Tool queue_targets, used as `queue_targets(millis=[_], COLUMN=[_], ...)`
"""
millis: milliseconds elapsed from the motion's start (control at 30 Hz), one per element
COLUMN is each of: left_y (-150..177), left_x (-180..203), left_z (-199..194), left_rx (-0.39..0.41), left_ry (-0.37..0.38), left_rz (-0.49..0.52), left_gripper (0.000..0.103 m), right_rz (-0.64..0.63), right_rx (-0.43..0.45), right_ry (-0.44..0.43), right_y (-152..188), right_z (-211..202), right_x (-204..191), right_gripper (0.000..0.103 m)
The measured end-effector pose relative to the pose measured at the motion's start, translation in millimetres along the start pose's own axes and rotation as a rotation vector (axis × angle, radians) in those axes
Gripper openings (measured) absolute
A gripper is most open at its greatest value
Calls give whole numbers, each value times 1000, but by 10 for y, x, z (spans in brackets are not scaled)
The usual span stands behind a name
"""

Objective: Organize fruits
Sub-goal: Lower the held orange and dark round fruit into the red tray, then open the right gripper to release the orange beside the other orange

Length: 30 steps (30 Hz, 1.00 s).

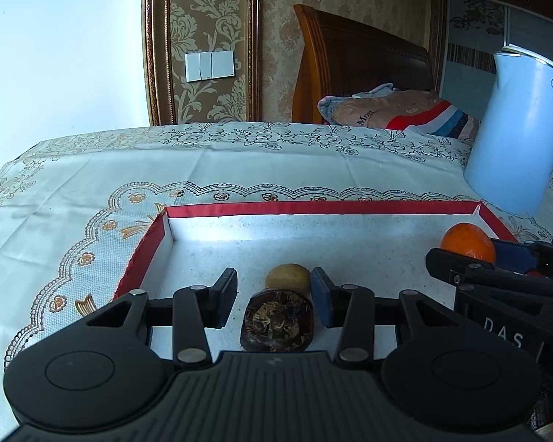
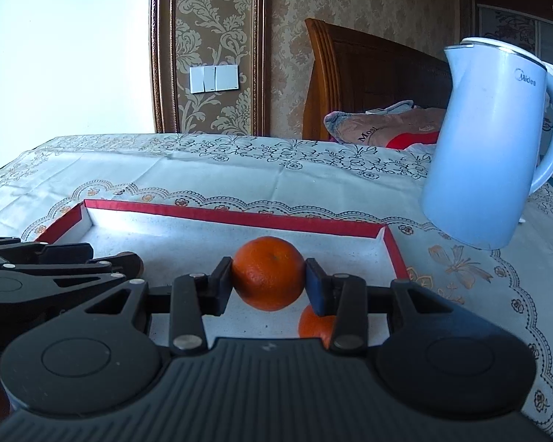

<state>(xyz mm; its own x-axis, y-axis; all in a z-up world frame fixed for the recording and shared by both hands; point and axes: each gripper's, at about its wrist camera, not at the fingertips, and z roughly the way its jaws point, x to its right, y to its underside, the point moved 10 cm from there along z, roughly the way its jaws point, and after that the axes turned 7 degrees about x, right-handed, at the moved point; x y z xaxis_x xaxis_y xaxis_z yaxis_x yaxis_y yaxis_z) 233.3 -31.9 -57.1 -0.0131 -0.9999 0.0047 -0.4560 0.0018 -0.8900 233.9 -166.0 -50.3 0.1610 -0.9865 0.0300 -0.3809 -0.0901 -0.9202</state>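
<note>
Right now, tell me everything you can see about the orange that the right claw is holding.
The orange is round, bright and finely dimpled, with a small stem dot near its top. It looks whole and unpeeled. The right claw is shut on it, one pad pressing each side, holding it over the white floor of the red-rimmed tray. A second orange lies lower, partly hidden behind the claw; the two appear apart. The left wrist view shows the held orange near the tray's right side.

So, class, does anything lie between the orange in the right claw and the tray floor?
Yes: a second orange lies on the tray floor, just below and right of the held orange, under the right claw's right finger. The floor farther ahead looks bare.
</note>
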Motion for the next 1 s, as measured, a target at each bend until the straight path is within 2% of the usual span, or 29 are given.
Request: queue_targets(millis=[100, 333, 900, 933, 1000], left_y=[21, 35, 54, 54, 54], left_x=[-12, -33, -57, -63, -68], left_z=[8, 29, 44, 40, 22], left_rx=[-8, -13, -12, -9, -3], left_ry=[-3, -11, -5, -10, -15], left_rz=[-4, -8, -28, -27, -23], left_gripper=[43, 43, 45, 47, 48], right_rz=[15, 20, 37, 36, 39], right_rx=[-31, -34, -40, -39, -18], right_ry=[-1, 44, 56, 61, 78], right_y=[63, 72, 89, 90, 67], right_z=[67, 96, 90, 86, 48], right_x=[14, 97, 129, 135, 164], right_gripper=[39, 39, 39, 40, 52])
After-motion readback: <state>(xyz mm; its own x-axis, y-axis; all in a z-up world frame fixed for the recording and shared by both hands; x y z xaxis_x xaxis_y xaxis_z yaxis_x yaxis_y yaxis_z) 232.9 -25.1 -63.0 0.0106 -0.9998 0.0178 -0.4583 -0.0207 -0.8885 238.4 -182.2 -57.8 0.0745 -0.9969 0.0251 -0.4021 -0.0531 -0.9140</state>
